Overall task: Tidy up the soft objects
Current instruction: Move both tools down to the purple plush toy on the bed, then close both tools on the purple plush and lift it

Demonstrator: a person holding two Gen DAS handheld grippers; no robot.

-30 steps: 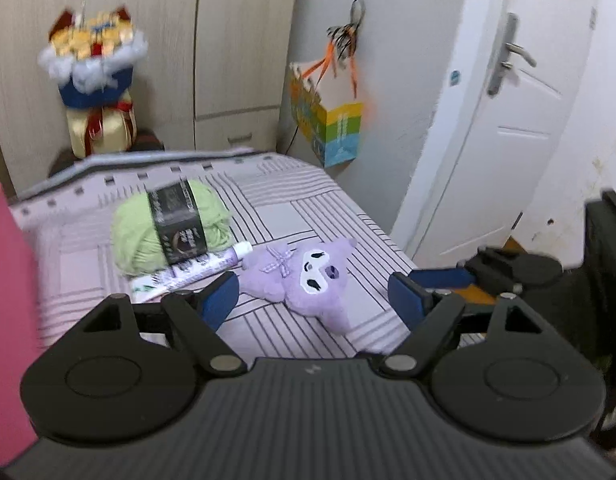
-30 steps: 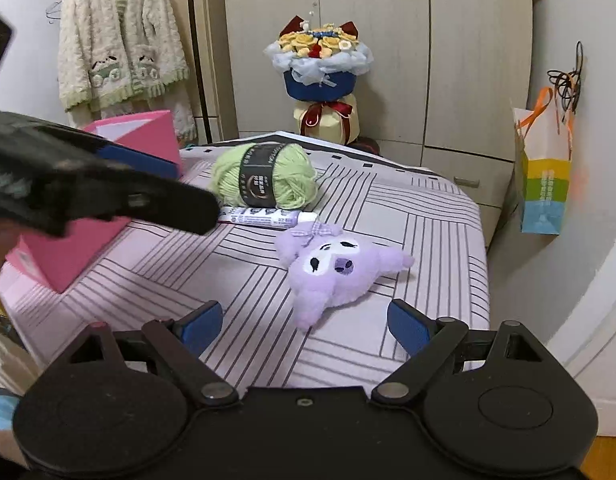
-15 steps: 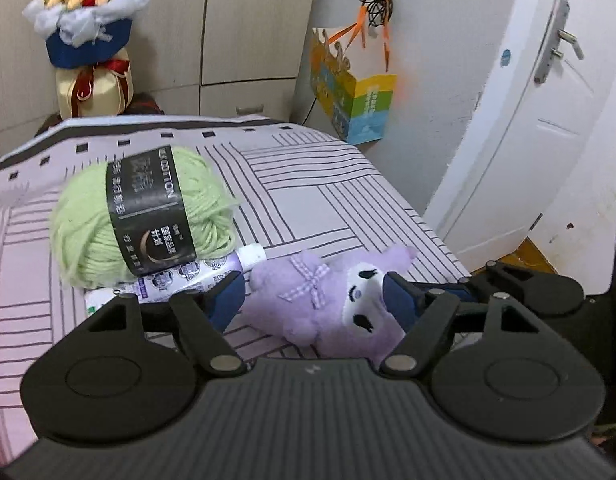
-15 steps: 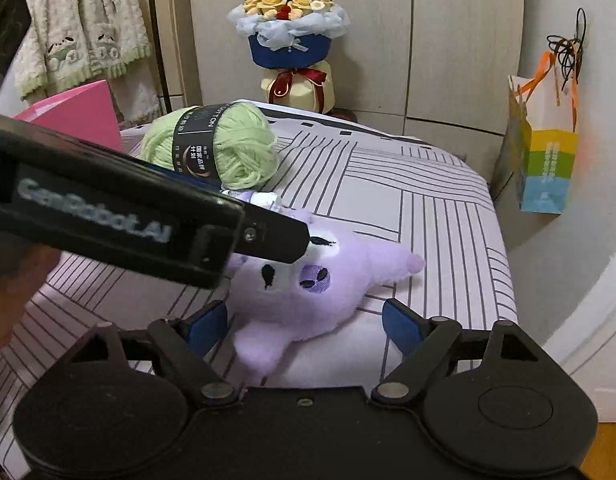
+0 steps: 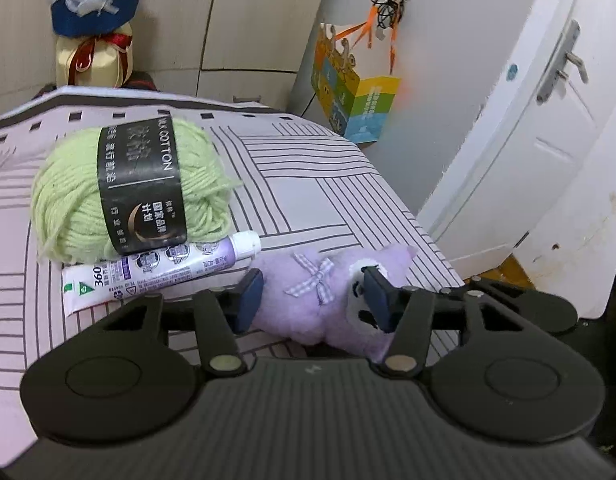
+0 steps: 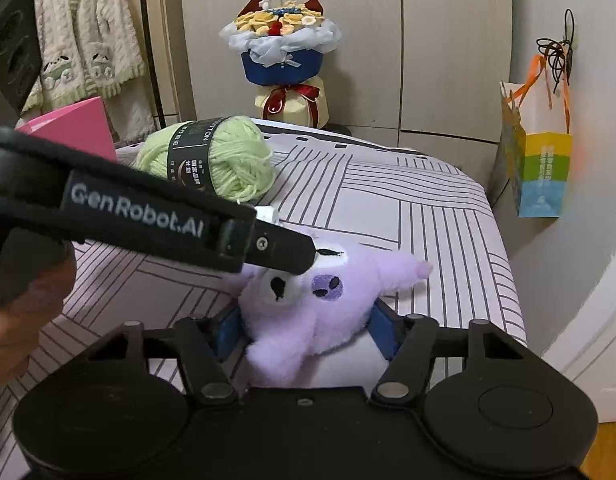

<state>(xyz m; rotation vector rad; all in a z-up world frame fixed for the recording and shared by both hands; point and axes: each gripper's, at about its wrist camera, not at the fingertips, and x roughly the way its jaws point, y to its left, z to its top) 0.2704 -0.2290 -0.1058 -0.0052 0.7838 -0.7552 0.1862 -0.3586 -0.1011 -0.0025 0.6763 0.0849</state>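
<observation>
both tongs have just been closing and now pinch the purple plush toy [image 5: 308,300] on the striped bed [image 5: 308,184]: left gripper [image 5: 314,300], right gripper [image 6: 303,330]. green yarn [image 5: 127,192] lies far left, untouched; nothing sorted yet.

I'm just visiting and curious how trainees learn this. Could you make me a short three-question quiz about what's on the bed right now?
1. True or false: both grippers have their pads against the purple plush toy.
2. What lies right in front of the green yarn ball: A) a spoon, B) a white and purple tube, C) a sock?
3. What colour is the box behind the left gripper in the right wrist view?

Key: 1. True: the left and the right gripper, whose jaws have just been closing, each squeeze the toy. 2. B. 3. Pink.
</observation>
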